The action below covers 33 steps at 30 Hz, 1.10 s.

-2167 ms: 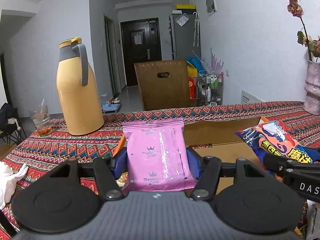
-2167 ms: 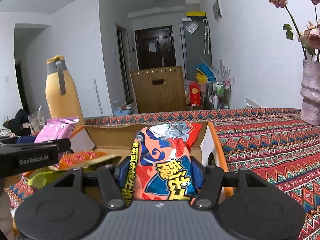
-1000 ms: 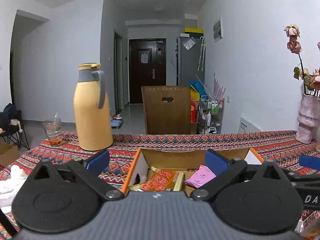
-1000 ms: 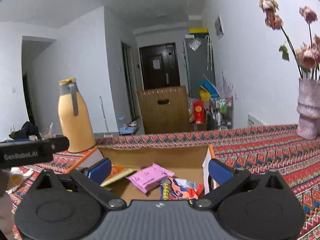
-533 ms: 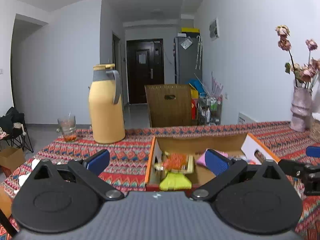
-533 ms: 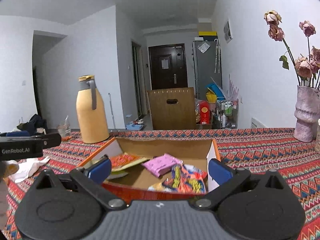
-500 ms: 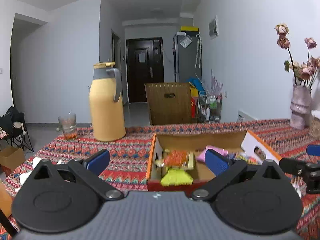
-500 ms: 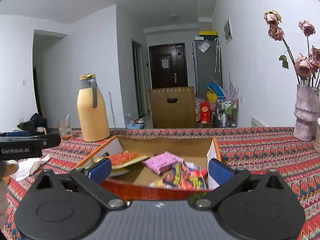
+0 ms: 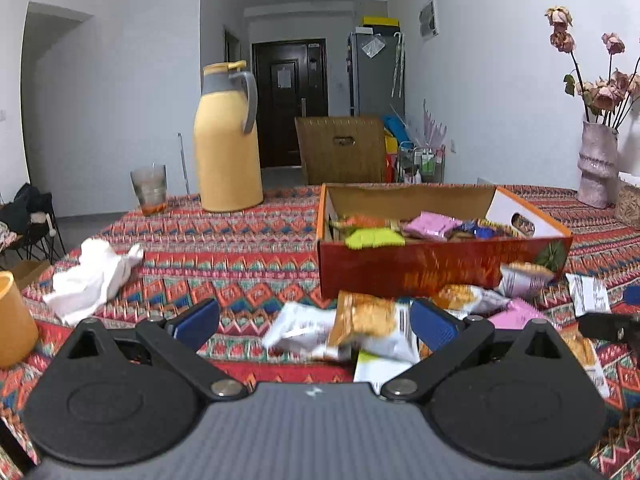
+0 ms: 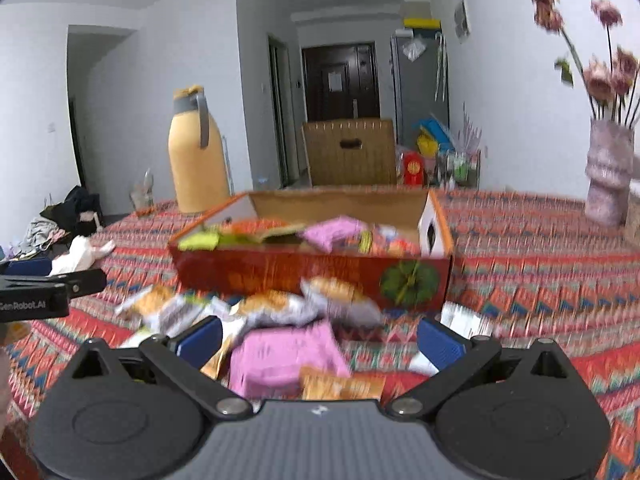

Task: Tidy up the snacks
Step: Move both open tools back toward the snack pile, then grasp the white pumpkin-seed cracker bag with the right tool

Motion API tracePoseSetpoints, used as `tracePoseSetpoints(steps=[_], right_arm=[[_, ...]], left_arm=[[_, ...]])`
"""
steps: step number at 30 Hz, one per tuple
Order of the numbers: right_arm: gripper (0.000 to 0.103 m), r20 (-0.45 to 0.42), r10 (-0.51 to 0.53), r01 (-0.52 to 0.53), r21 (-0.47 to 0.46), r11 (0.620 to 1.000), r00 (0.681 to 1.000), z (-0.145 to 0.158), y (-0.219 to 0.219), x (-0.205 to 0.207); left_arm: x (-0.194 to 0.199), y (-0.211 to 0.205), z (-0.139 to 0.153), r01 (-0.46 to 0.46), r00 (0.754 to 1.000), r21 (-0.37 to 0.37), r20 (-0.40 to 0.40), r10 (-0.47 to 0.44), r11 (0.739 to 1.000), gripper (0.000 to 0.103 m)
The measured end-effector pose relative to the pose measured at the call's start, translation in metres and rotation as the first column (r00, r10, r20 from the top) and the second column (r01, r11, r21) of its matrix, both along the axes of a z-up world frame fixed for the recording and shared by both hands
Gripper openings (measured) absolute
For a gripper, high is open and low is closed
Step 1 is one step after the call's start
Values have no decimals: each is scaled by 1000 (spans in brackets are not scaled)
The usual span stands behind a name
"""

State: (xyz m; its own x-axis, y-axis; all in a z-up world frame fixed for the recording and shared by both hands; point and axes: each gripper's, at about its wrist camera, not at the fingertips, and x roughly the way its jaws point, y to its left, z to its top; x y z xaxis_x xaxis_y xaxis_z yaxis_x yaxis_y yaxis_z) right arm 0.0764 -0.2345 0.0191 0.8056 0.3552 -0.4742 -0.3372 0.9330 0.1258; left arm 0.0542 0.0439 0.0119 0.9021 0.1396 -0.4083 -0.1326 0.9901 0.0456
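Observation:
An open red cardboard box (image 9: pixel 440 266) (image 10: pixel 312 270) stands on the patterned tablecloth and holds several snack packets, among them a pink packet (image 9: pixel 432 225) and a green one (image 9: pixel 374 238). More packets lie loose in front of the box. My left gripper (image 9: pixel 314 326) is open, low over an orange-and-white packet (image 9: pixel 366 320) and a white packet (image 9: pixel 296 330). My right gripper (image 10: pixel 318 338) is open too, just behind a pink packet (image 10: pixel 284 350) and an orange packet (image 10: pixel 340 386). Nothing is between either gripper's fingers.
A tall yellow thermos jug (image 9: pixel 227 140) and a glass (image 9: pixel 149 188) stand at the back left. A crumpled white cloth (image 9: pixel 90 278) lies left, an orange cup (image 9: pixel 14 320) at the near left edge. A vase of dried flowers (image 9: pixel 596 168) stands far right.
Both grippers let go of their packets into the box, then pulled back and dropped low. The loose packets in front of the box have come into view.

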Motion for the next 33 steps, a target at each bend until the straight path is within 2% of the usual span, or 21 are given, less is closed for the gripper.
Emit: tracePoseSetpoints(steps=[8, 14, 19, 31, 33], right_arm=[[103, -88, -1, -1, -18, 1000, 996, -31, 4, -12], [103, -100, -17, 15, -19, 1000, 995, -35, 6, -5], [103, -121, 11, -11, 3, 1000, 993, -40, 12, -2], [103, -127, -51, 41, -83, 996, 991, -42, 23, -5], [100, -135, -68, 58, -80, 995, 989, -42, 22, -2]], left_arm=[[-2, -1, -23, -6, 1000, -6, 23, 6, 1000, 103], [-4, 1, -27, -9, 999, -23, 31, 10, 1000, 103], [-5, 2, -30, -6, 999, -32, 35, 7, 999, 103], [-5, 5, -30, -9, 999, -62, 33, 11, 998, 103], [-5, 5, -30, -12, 999, -64, 32, 14, 998, 103]])
